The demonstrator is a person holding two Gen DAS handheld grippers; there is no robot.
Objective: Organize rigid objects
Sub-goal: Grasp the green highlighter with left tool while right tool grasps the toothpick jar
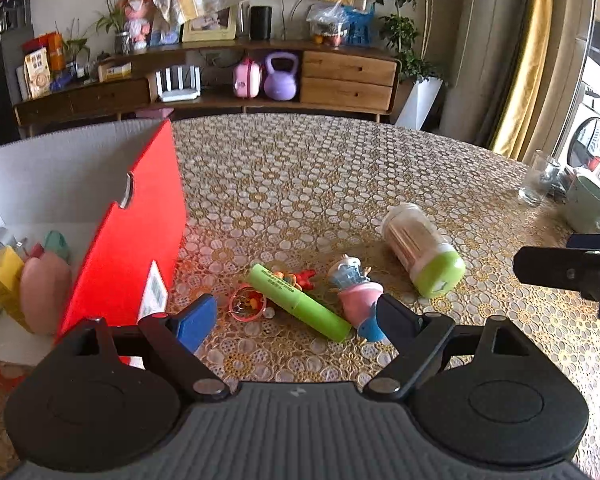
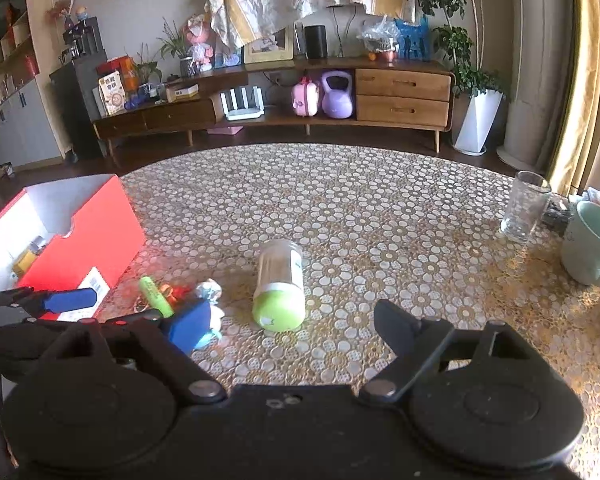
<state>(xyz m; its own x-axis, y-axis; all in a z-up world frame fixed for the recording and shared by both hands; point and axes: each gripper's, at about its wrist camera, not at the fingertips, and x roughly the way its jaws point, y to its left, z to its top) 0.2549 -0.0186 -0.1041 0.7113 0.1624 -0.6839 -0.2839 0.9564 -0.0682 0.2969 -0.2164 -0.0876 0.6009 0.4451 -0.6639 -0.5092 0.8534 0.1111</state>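
Observation:
A red box [image 1: 132, 240] with a white inside stands open at the left and holds a pink item [image 1: 44, 292] and a yellow carton [image 1: 2, 280]. On the patterned tablecloth lie a green tube [image 1: 300, 300], a pink and blue toy figure [image 1: 356, 292], a small red toy [image 1: 304, 278] and a ring charm [image 1: 246, 304]. My left gripper [image 1: 296, 322] is open just above the tube, touching nothing. A clear jar with a green lid [image 2: 280, 280] lies on its side. My right gripper [image 2: 294, 326] is open right behind the jar's lid, not touching it.
A drinking glass [image 2: 524, 208] and a mint mug [image 2: 592, 244] stand at the table's right edge. The round table [image 2: 360, 200] ends ahead, with a wooden sideboard [image 2: 400, 96] beyond it. The right gripper's finger [image 1: 572, 272] shows at the left view's right edge.

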